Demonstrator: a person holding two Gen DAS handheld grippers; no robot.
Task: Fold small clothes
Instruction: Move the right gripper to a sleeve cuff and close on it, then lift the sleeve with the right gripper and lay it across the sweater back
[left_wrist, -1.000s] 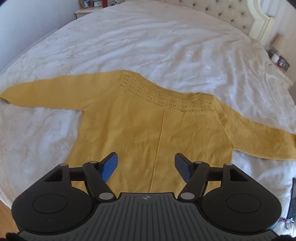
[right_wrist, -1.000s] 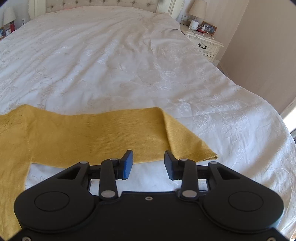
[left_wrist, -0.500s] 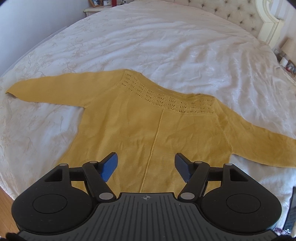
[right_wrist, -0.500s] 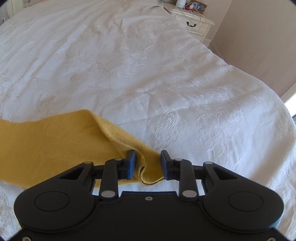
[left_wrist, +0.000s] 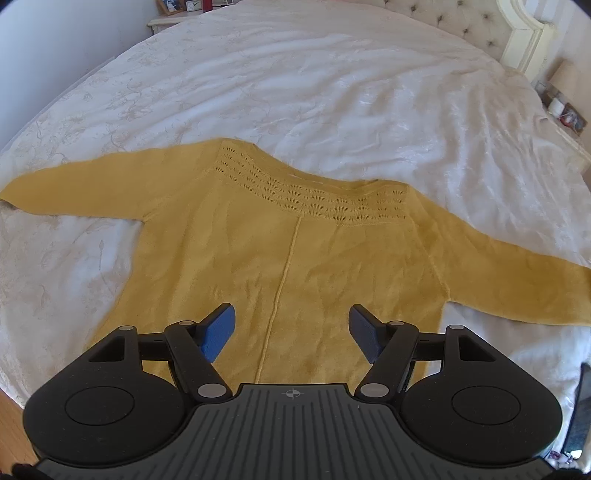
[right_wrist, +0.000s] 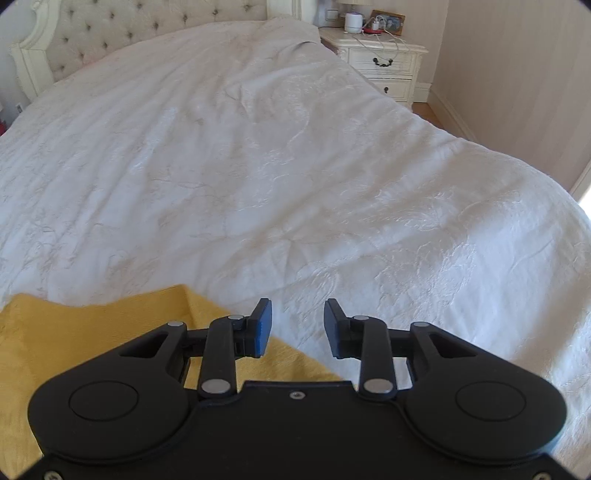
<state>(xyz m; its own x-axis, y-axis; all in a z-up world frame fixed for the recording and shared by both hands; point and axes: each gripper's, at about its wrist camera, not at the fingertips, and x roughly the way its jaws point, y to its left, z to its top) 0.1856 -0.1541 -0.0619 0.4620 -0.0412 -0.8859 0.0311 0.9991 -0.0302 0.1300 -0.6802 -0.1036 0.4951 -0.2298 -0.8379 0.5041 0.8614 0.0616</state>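
Sweater (left_wrist: 295, 258) sleeve end hides under the opening, empty right hand-held gripper (right_wrist: 297, 328); left (left_wrist: 291, 332) released.

Soft, bright daylight fills both views, giving the white bedspread (left_wrist: 332, 92) a pale sheen and shallow shadows along its wrinkles. Fisheye distortion bows the bed's edges, and the corners of each frame fall to black. The yellow sweater (left_wrist: 295, 258) is sharp in the left view; the right view looks slightly softer overall.
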